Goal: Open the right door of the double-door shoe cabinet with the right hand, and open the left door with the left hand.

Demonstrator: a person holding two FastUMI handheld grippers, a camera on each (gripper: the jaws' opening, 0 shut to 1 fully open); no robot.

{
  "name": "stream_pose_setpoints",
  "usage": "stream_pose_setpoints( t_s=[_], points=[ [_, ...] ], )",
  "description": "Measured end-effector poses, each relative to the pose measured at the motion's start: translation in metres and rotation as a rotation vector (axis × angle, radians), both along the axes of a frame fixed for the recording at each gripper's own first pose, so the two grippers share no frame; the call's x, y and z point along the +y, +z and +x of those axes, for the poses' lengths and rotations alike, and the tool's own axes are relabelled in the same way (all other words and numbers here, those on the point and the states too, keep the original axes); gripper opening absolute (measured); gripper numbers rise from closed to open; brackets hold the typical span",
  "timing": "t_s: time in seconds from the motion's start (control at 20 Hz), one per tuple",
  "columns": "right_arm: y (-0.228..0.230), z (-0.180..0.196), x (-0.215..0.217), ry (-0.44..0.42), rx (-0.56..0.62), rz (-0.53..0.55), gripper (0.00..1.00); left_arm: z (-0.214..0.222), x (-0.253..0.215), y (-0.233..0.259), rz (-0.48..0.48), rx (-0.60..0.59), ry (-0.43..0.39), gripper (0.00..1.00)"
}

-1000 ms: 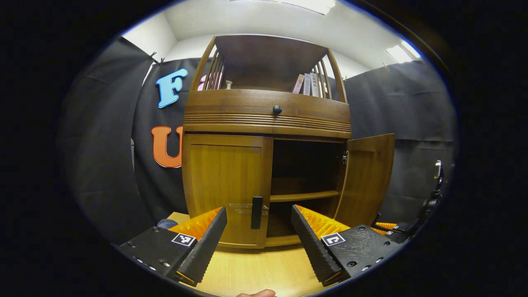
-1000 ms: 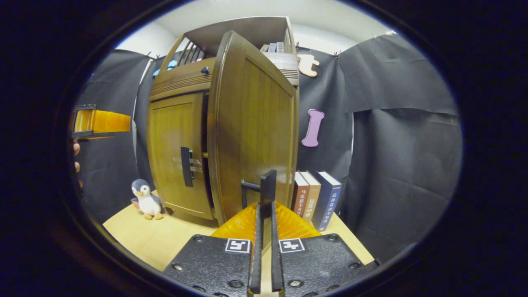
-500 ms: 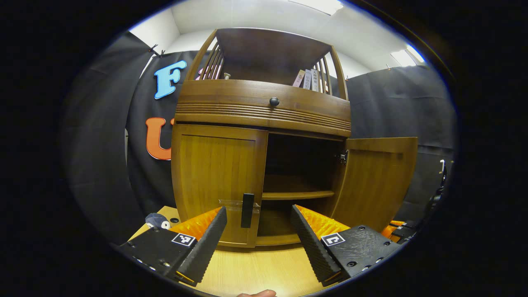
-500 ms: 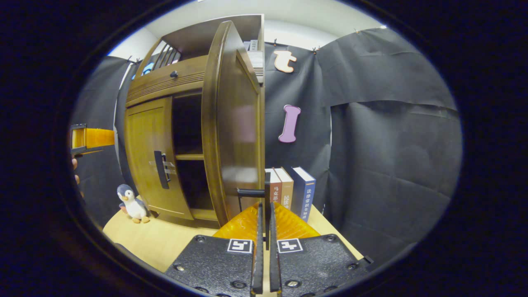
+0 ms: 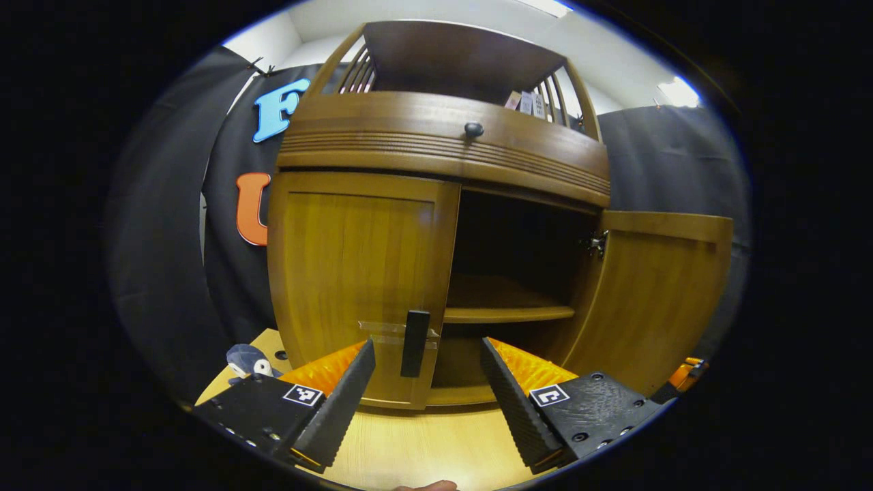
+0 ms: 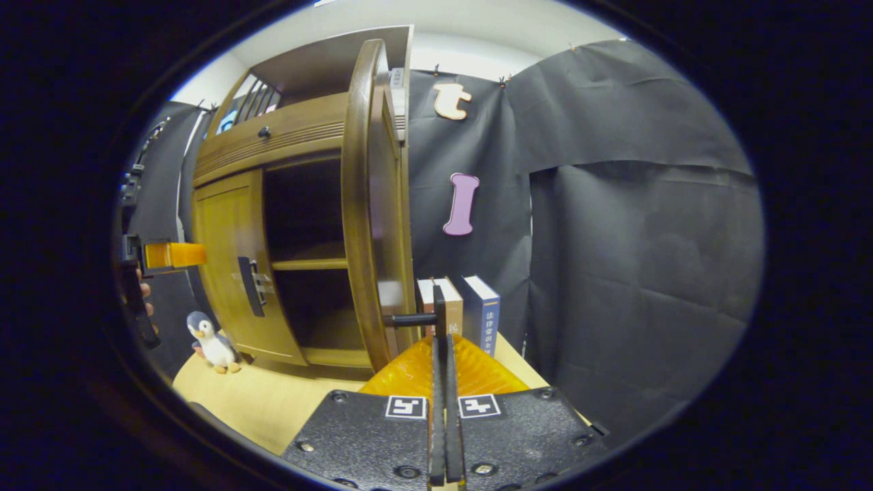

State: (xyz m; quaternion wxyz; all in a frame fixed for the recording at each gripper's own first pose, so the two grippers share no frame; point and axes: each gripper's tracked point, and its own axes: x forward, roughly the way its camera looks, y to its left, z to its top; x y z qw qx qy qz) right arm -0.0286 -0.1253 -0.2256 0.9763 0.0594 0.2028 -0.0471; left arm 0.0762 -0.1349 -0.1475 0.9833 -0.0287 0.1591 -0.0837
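R door [image 6: 372,204] swung edge-on; handle [image 6: 440,310] long axis vertical.

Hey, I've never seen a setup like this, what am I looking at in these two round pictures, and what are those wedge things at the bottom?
A person holds a two-finger gripper in each hand; each carries a fisheye camera looking along its own fingers, the wedges you see. In the left gripper view, the left gripper is open, aimed at the dark handle of the closed left door. In the right gripper view, the right gripper is shut on the handle of the right door, which stands swung open. The shoe cabinet sits on a wooden table, with a toy penguin at its left and books at its right.
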Motion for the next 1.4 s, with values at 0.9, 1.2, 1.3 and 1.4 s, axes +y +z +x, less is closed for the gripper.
stream_pose_setpoints(
  t_s=[0.9,1.2,1.3,1.4],
  points=[
    [0.026,-0.019,-0.062,-0.164,-0.033,-0.076,0.08,0.106,0.007,-0.089,0.096,0.058,0.027,0.74],
    [0.032,-0.023,-0.064,-0.187,-0.039,-0.082,0.12,0.122,-0.003,-0.103,0.143,0.047,-0.014,0.36],
    [0.037,-0.027,-0.064,-0.191,-0.045,-0.087,0.14,0.122,-0.003,-0.105,0.149,0.041,-0.019,0.47],
    [0.040,-0.031,-0.063,-0.190,-0.047,-0.090,0.14,0.121,-0.003,-0.102,0.140,0.036,-0.030,0.34]
  ],
)
